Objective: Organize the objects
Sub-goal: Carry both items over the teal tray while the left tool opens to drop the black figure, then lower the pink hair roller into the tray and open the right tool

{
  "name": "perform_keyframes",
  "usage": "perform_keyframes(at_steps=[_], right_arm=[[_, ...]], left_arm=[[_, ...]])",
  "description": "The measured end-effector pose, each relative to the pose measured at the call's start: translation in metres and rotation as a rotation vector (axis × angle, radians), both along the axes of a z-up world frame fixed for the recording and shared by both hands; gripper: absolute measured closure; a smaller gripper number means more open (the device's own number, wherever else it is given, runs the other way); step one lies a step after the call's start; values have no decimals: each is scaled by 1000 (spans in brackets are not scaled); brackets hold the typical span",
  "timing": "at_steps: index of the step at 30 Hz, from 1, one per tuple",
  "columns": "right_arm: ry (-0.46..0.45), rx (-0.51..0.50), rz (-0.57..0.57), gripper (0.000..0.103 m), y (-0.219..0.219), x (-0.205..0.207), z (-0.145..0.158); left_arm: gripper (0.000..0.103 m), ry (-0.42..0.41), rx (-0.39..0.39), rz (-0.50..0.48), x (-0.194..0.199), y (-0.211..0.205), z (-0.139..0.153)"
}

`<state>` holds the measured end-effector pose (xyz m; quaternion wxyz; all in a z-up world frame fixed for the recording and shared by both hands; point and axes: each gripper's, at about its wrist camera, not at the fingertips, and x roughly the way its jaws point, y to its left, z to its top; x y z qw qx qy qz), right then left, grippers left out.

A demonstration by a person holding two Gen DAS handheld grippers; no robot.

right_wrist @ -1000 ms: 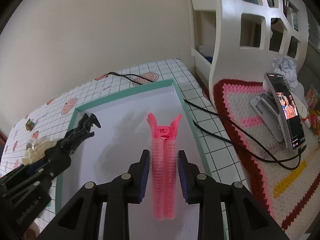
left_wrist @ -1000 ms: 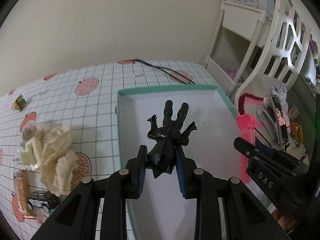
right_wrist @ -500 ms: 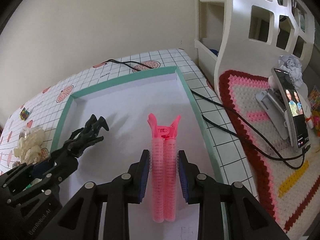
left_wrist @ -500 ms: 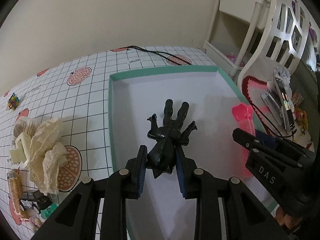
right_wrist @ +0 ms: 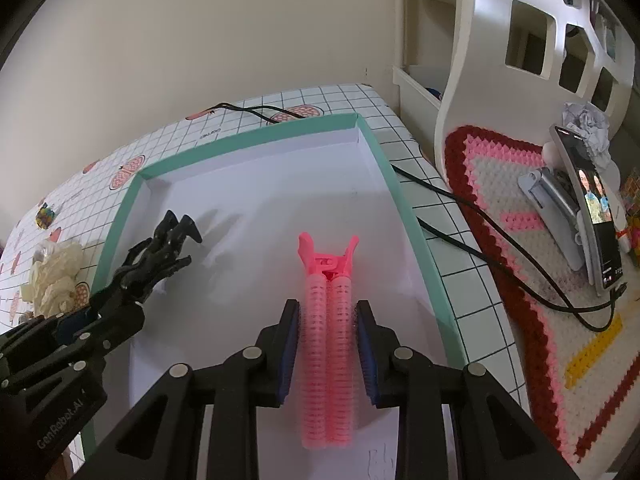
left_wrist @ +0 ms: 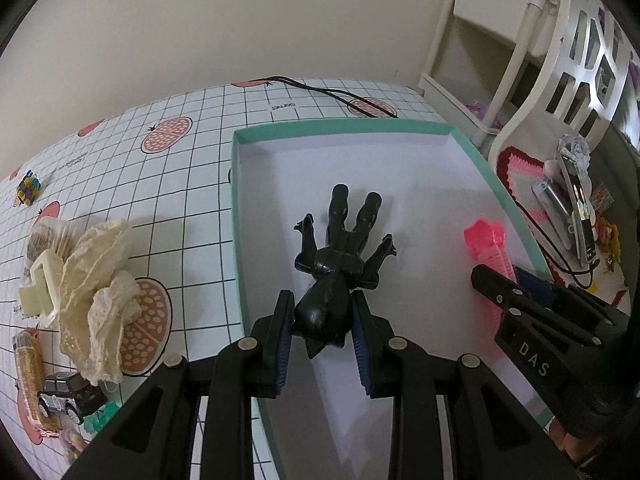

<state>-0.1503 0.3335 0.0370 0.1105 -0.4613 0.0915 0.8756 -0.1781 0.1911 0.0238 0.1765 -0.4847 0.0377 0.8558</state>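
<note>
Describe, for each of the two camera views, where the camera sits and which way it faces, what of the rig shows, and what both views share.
Left wrist: on the left gripper, facing forward and down into the tray; its fingers grip a black figure; the right gripper shows at right.
Right wrist: on the right gripper, facing forward and down over the tray's right side; its fingers clamp a pink clip; the left gripper shows at left.
Shared: tray, figure, clip, checked cloth, phone.
</note>
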Motion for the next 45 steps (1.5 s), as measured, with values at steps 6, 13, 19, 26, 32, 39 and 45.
perform_keyframes(at_steps=[6, 13, 19, 26, 32, 39, 45], right_arm=[[1, 4, -1, 73, -1, 1, 0], [10, 13, 2, 73, -3, 1, 6], [36, 21, 24, 73, -8, 3, 17], [77, -7, 26, 72, -9, 5, 29], [86, -15, 32, 72, -12, 4, 31], [103, -13, 28, 44, -11, 5, 31], [114, -23, 19, 26, -8, 6, 30]], left_arm=[[74, -16, -19, -12, 2, 2, -4], [72, -25, -20, -11, 2, 0, 1], [63, -8, -6, -8, 1, -6, 15], [49, 43, 14, 15, 3, -17, 35], [34, 76, 18, 68, -2, -30, 43], [16, 107, 38, 168, -5, -52, 45], [9, 117, 14, 209, -7, -61, 43]])
